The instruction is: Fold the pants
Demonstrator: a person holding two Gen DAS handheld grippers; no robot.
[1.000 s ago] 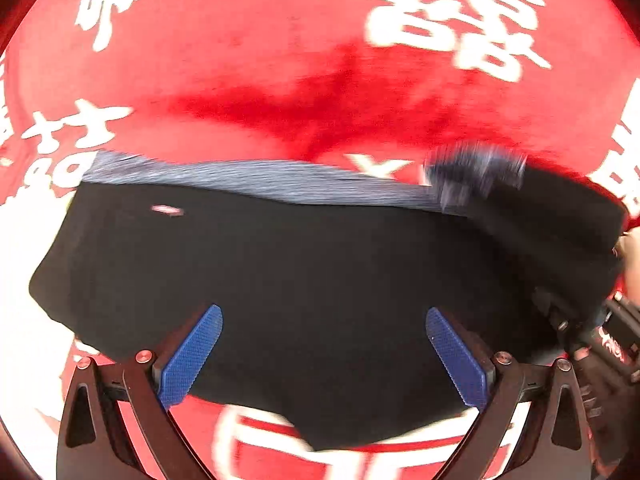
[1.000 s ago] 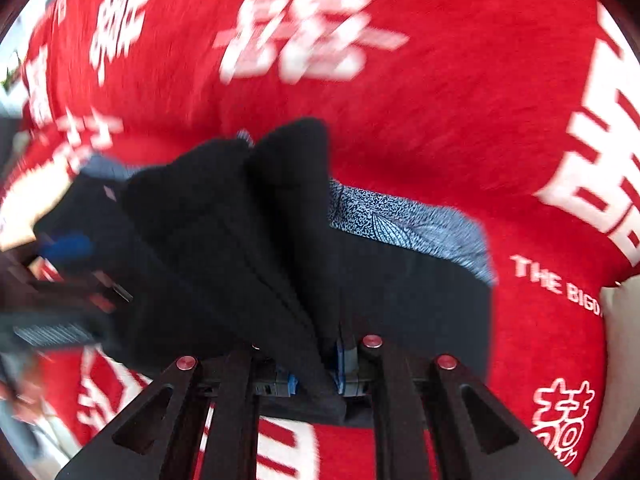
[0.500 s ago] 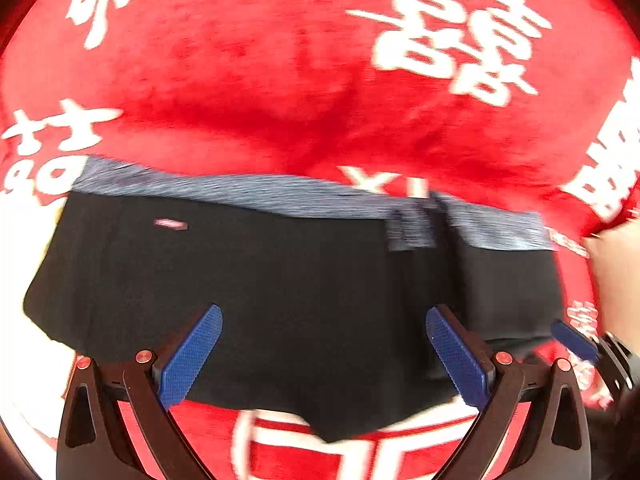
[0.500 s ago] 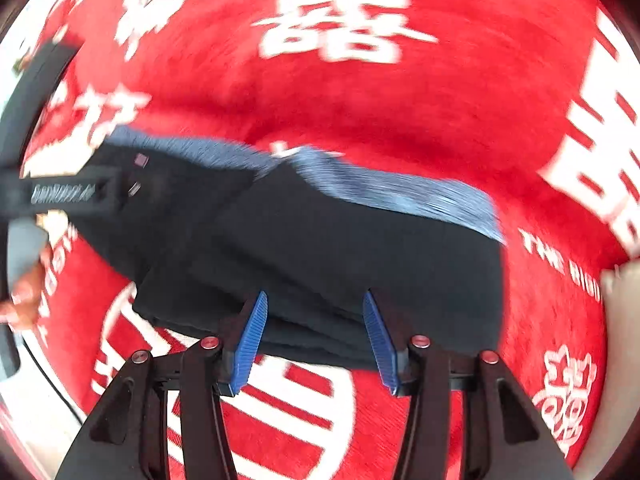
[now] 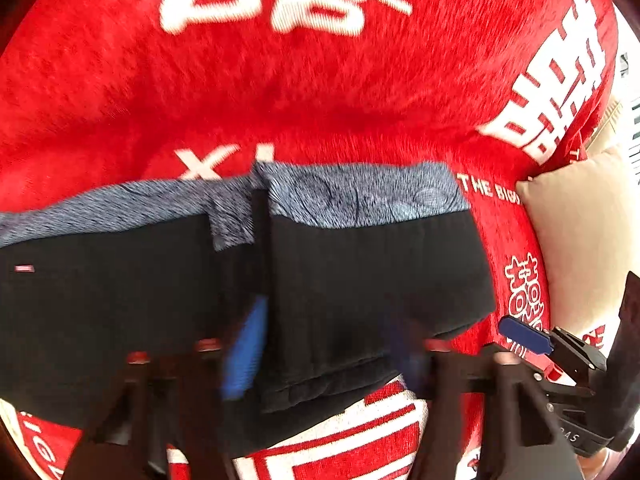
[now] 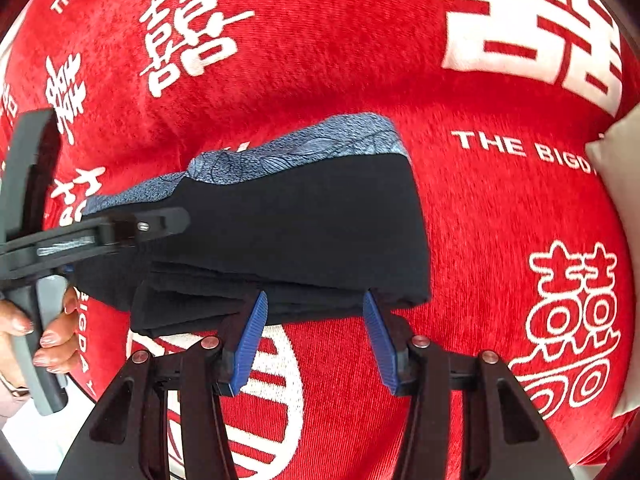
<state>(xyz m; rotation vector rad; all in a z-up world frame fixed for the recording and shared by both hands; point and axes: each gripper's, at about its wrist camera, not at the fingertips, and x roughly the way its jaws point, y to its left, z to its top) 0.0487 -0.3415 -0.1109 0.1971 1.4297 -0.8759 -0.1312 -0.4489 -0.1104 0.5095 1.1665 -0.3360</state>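
A: Where were we w/ the pants (image 6: pixel 280 224)?

B: Mid-fold, we judged. They lay on the red blanket (image 6: pixel 500 208), black cloth doubled over itself, patterned blue-grey waistband (image 5: pixel 360 194) along the far edge. In the left view one panel sat on top of the other, its edge running front to back near the middle.

A: Grippers?

B: Our right gripper (image 6: pixel 316 336) had its jaws spread, nothing between them, blue pads at the near edge of the stack; touching or just short, we couldn't tell. Our left gripper (image 5: pixel 328 354) was smeared by blur, but its pads stood apart over the cloth, so spread too, holding nothing.

A: Next move?

B: Prob. another fold or a flatten. We'd need to pinch all layers at the near edge together; the layered hem looked apt to slip apart.

A: Surface, room?

B: Plush red blanket w/ white characters & "THE BIGD…" lettering, a beige cushion (image 5: pixel 580 240) at the right. Little else of the room showed.
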